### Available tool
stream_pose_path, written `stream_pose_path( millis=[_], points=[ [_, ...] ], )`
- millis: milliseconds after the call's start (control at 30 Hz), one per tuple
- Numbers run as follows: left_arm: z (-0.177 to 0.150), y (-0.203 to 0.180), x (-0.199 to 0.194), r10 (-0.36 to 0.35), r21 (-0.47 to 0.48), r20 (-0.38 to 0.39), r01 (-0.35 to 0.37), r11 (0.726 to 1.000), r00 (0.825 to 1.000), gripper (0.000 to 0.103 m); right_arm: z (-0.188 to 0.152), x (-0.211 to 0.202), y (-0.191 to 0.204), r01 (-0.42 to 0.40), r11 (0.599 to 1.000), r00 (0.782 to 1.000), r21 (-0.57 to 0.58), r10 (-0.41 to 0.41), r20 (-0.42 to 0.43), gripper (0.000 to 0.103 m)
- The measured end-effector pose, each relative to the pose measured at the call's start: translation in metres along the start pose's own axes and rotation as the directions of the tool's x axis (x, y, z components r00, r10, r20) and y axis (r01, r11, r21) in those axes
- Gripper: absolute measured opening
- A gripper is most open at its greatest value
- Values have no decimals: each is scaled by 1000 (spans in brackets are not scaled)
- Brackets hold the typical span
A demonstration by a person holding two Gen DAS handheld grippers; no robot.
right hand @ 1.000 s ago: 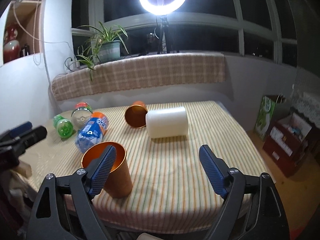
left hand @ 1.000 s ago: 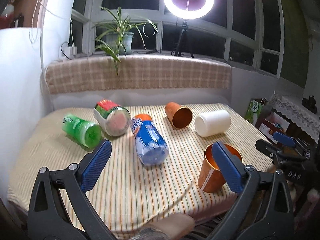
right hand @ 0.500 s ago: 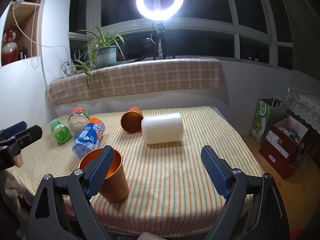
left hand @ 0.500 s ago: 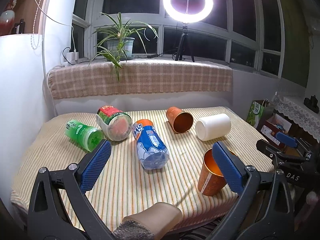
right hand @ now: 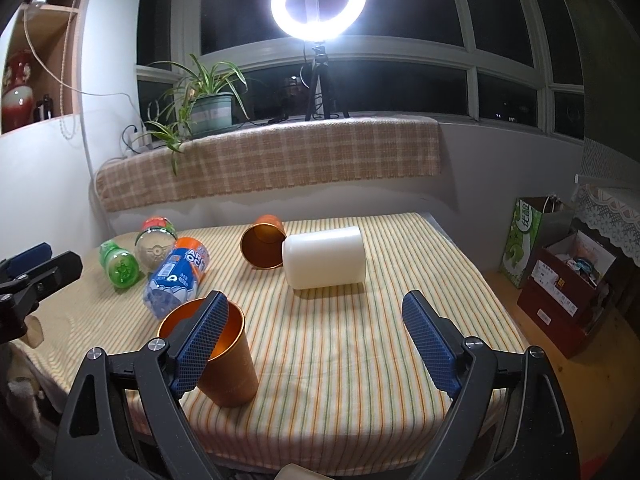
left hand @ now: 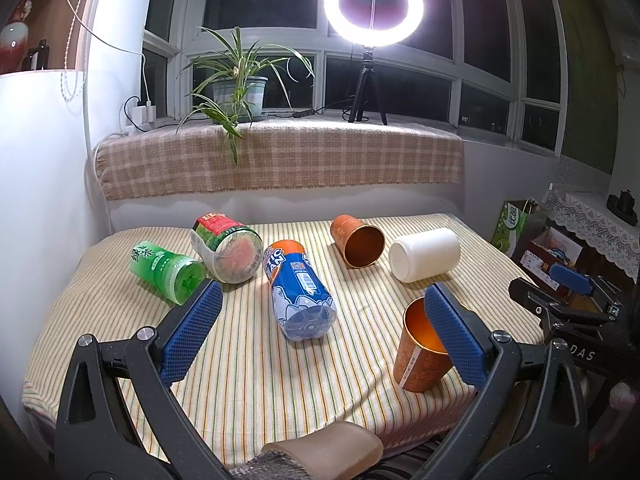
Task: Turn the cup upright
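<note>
An orange cup (left hand: 420,348) stands upright near the front edge of the striped table (left hand: 248,360); it also shows in the right wrist view (right hand: 228,364). A second orange cup (left hand: 358,241) lies on its side farther back, mouth toward me, also seen from the right wrist (right hand: 262,246). A white cup (left hand: 424,254) lies on its side beside it (right hand: 324,258). My left gripper (left hand: 320,336) is open and empty above the front of the table. My right gripper (right hand: 316,344) is open and empty, its left finger in front of the upright cup.
A green bottle (left hand: 166,268), a red-labelled jar (left hand: 226,248) and a blue Fanta bottle (left hand: 298,290) lie on their sides at the left. A checked bench back (left hand: 280,160), a plant (left hand: 236,88) and a ring light (left hand: 374,0) stand behind. Boxes (right hand: 560,280) sit on the floor at the right.
Both grippers have pulled back and risen a little from the table; more of the window and ring light shows. The cups and bottles have not moved.
</note>
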State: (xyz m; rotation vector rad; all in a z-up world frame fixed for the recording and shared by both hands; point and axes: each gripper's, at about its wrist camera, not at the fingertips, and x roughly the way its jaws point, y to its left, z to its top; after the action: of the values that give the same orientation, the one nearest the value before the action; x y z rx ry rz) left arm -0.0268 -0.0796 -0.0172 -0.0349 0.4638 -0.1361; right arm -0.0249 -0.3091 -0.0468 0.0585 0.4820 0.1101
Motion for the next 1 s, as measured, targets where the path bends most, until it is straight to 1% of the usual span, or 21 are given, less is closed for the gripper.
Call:
stream_pose_path(
  millis=[1000],
  points=[
    [1, -2, -1, 5, 0, 1, -5, 1000, 1000, 103, -1, -1, -1, 1, 1000, 1000, -2, -1, -6, 89]
  ],
)
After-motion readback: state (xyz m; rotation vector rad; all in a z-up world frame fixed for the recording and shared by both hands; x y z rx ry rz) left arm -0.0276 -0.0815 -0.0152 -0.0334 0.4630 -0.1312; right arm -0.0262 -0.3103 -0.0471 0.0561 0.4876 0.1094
